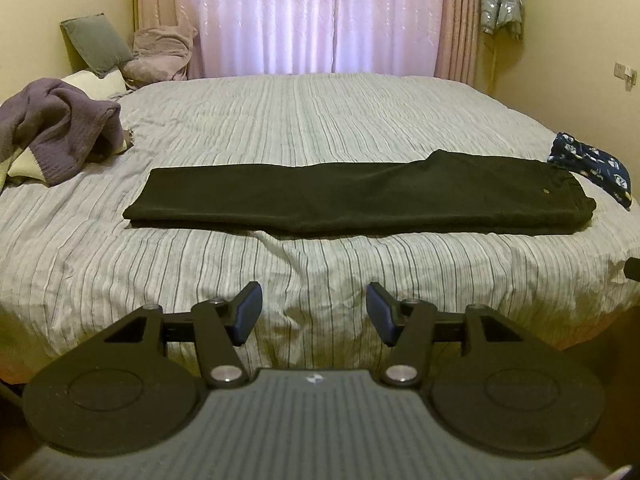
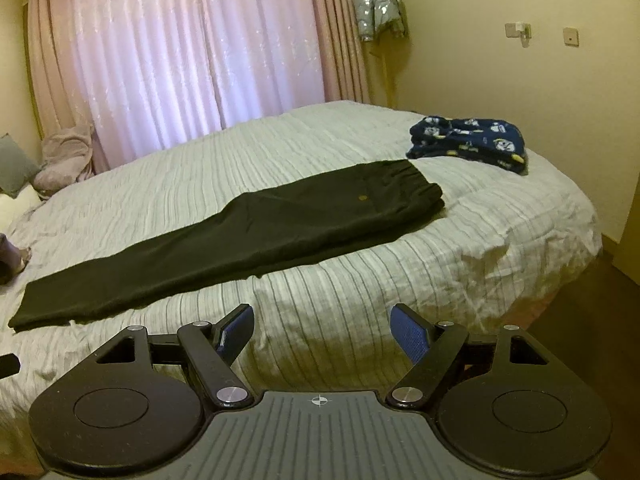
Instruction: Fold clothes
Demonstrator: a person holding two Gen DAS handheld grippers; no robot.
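Note:
Black trousers (image 1: 352,196) lie flat on the striped bedspread (image 1: 300,120), folded lengthwise, waist at the right, leg ends at the left. They also show in the right wrist view (image 2: 240,236), running from lower left to the waistband at upper right. My left gripper (image 1: 314,304) is open and empty, held over the bed's near edge, short of the trousers. My right gripper (image 2: 322,328) is open and empty, also at the near edge, below the trousers' middle.
A purple and cream knit garment (image 1: 56,136) is heaped at the bed's left. A navy patterned folded garment (image 2: 468,144) lies at the right, beyond the waistband. Pillows (image 1: 96,44) sit at the far left. Curtains (image 1: 312,16) hang behind. Floor (image 2: 580,320) lies to the right.

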